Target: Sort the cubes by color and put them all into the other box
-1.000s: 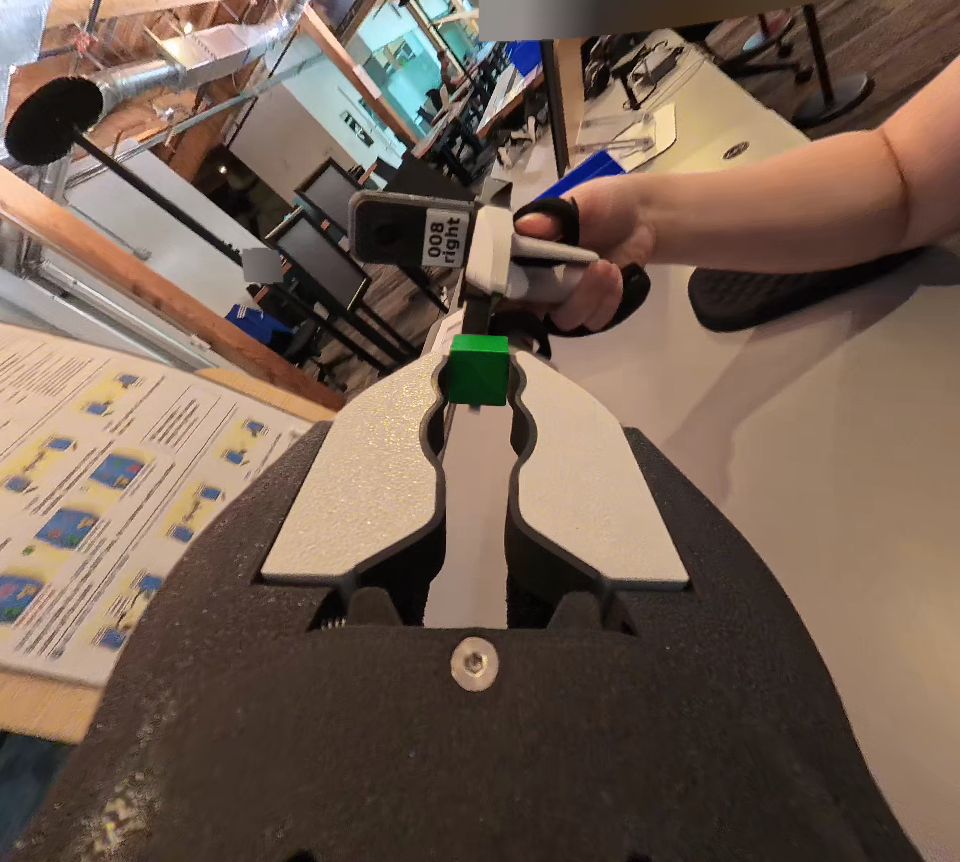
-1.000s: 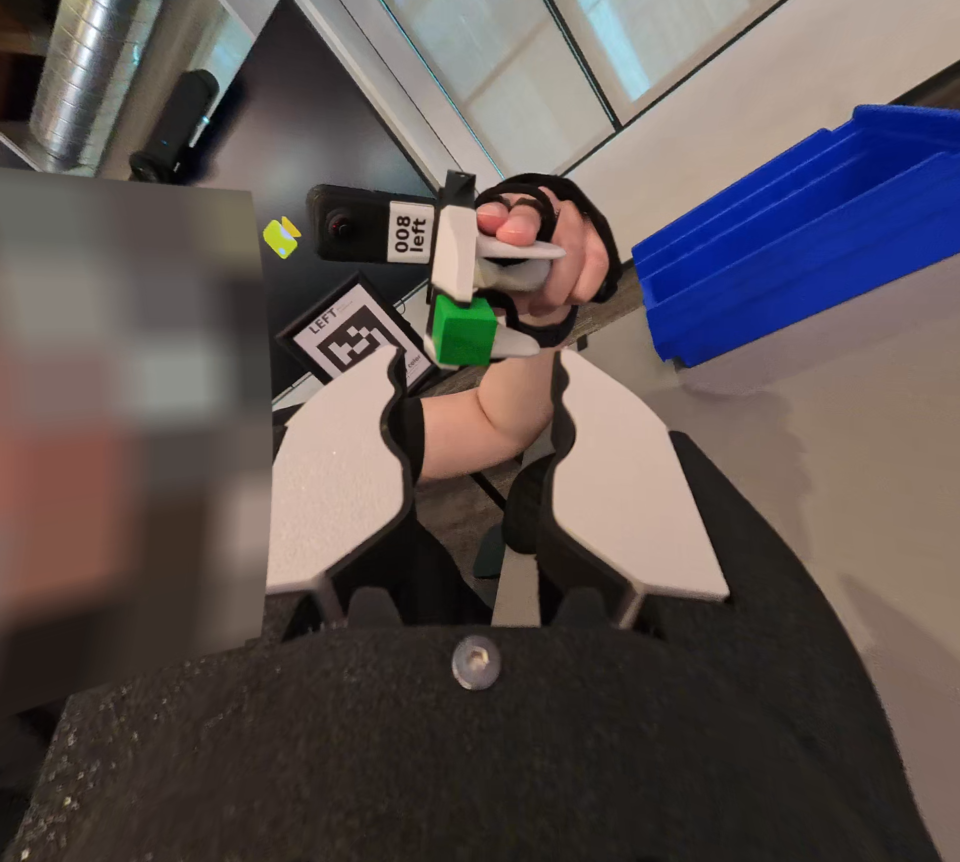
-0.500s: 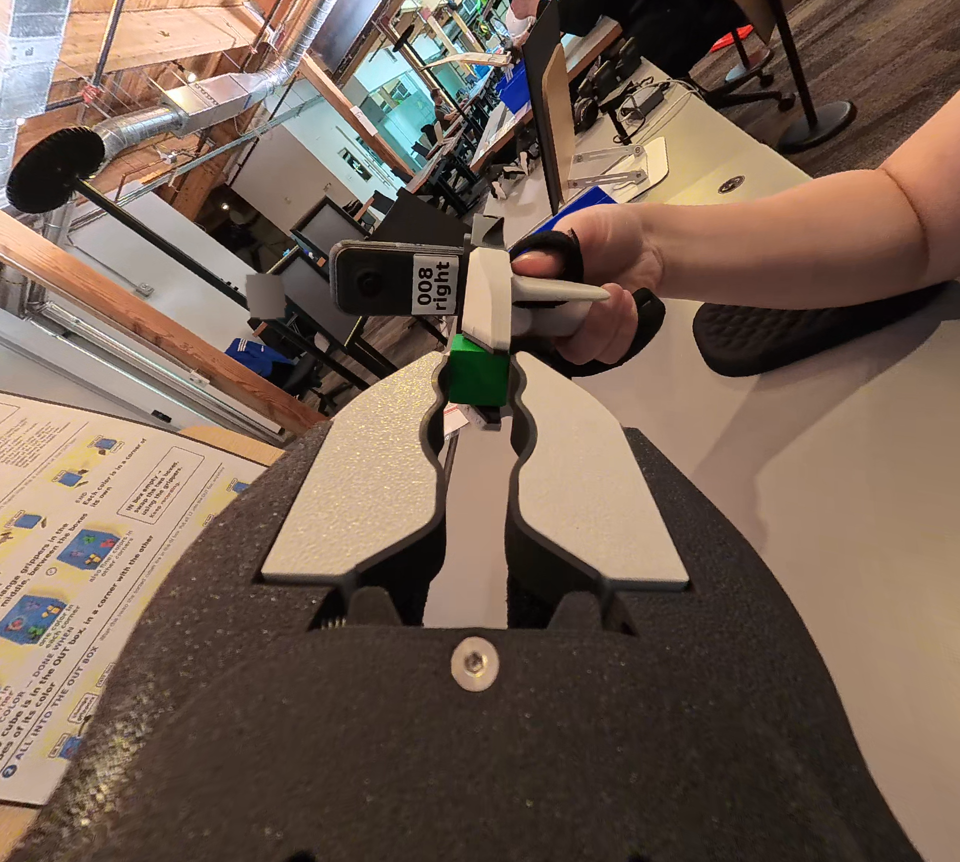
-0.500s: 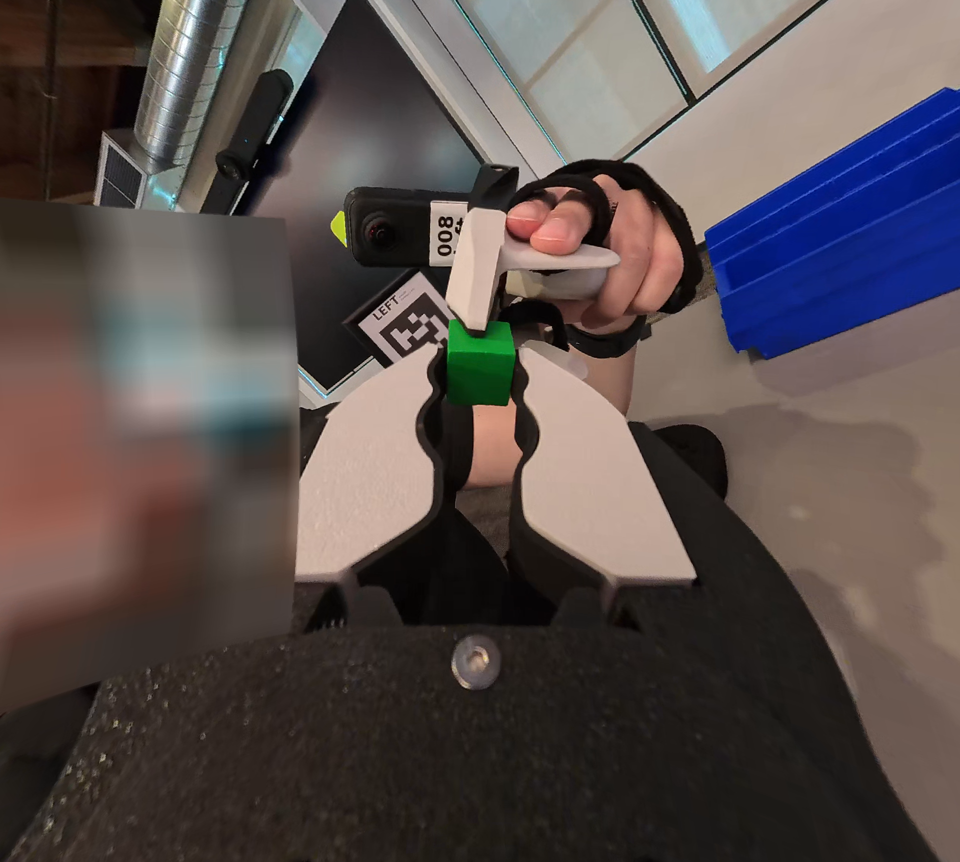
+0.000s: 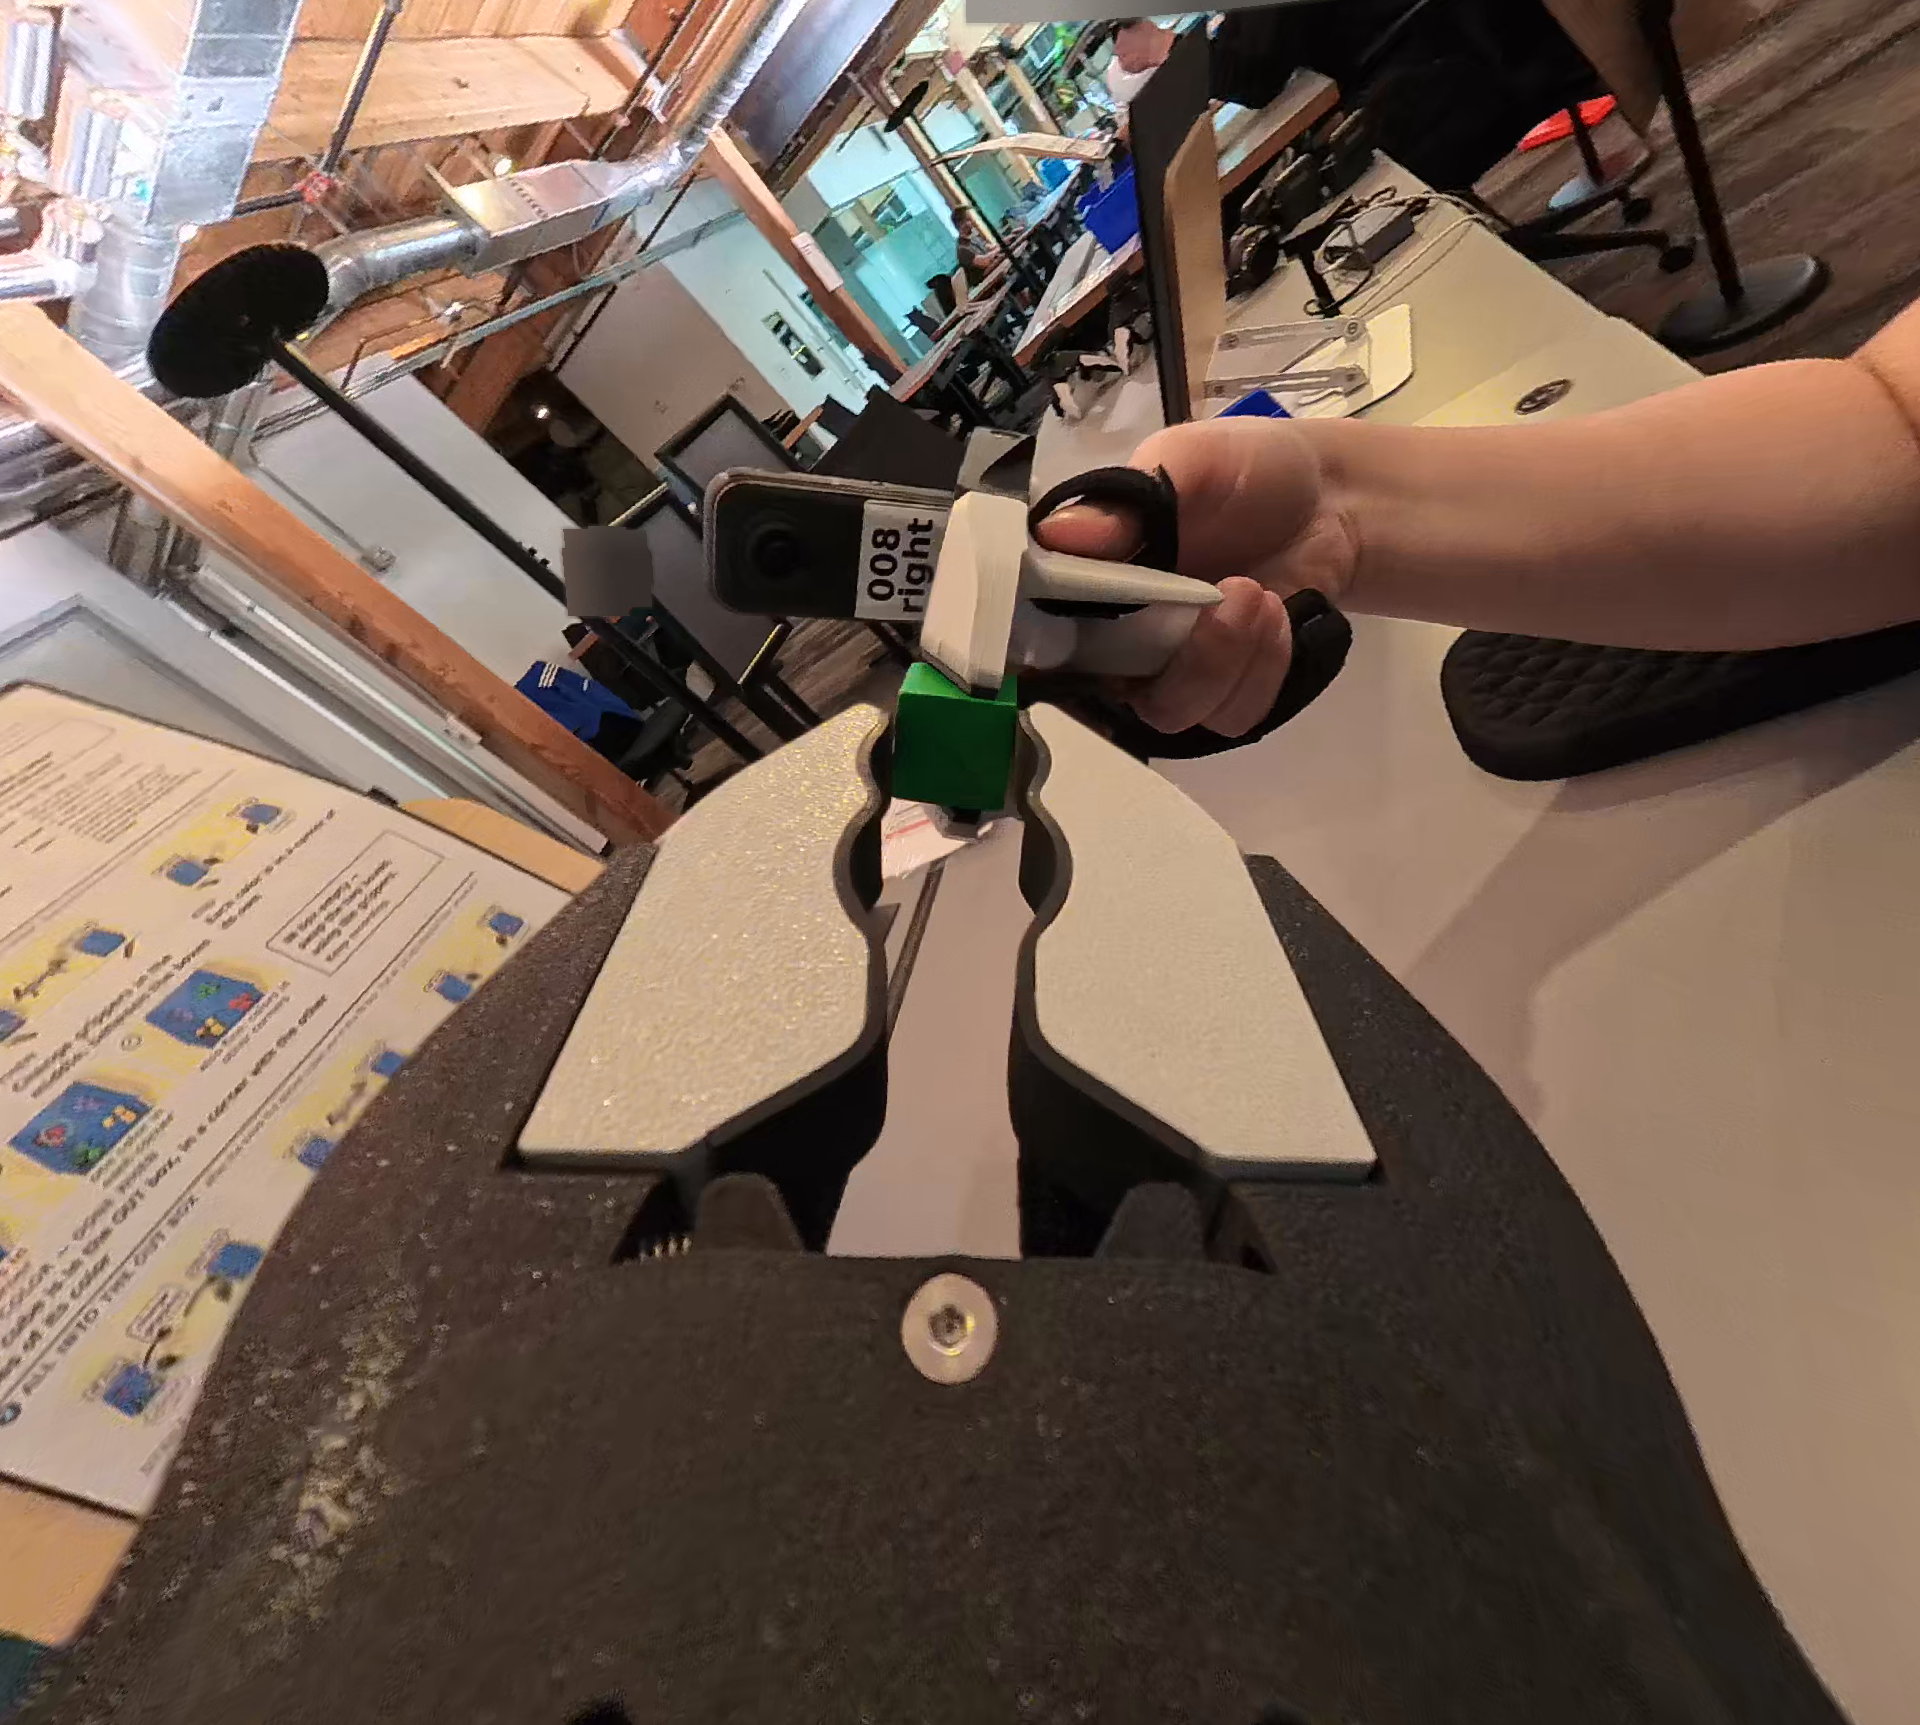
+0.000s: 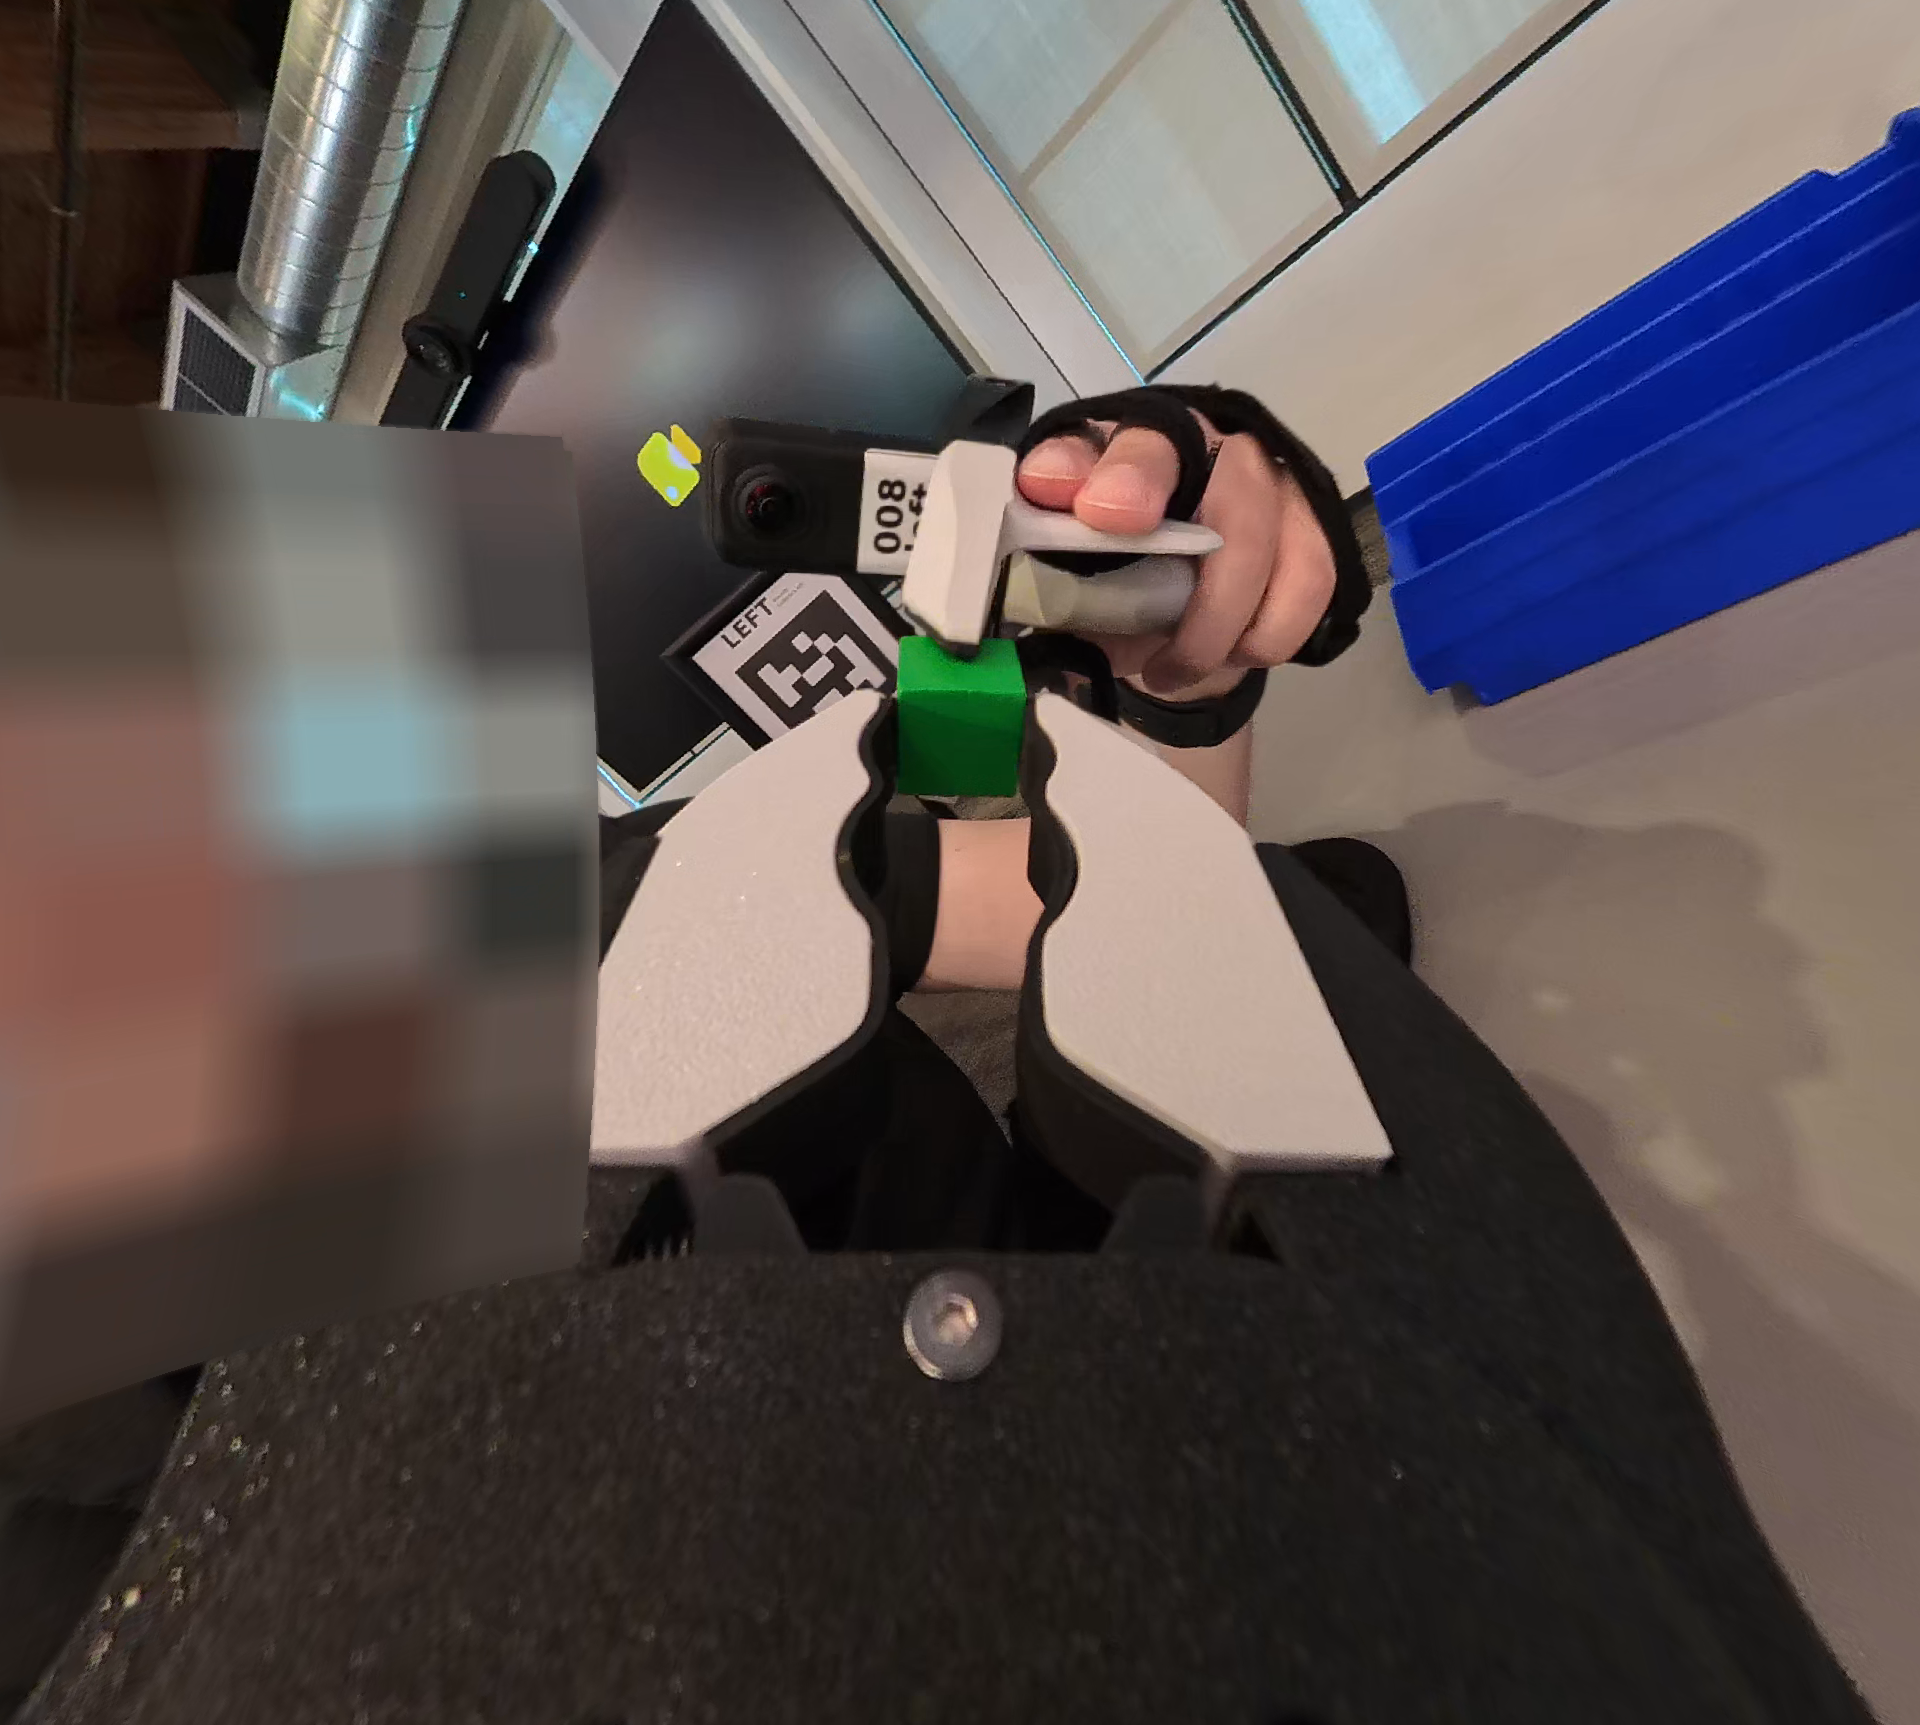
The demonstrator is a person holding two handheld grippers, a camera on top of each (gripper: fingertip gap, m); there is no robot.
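Midair, both hand-held grippers — left (image 5: pixel 956 766) and right (image 6: pixel 958 740) — pinch one green cube (image 5: pixel 951 756) (blue box (image 6: pixel 1662 480) far right).

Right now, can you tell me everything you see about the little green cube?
The small green cube is one plain, solid, matte block with sharp edges and flat faces, maybe painted wood or plastic. It is held up in the air above the pale grey table, not resting on anything. The left gripper and the right gripper are both closed on it from opposite directions, their pale grey fingers pressing its sides. Its underside is hidden.
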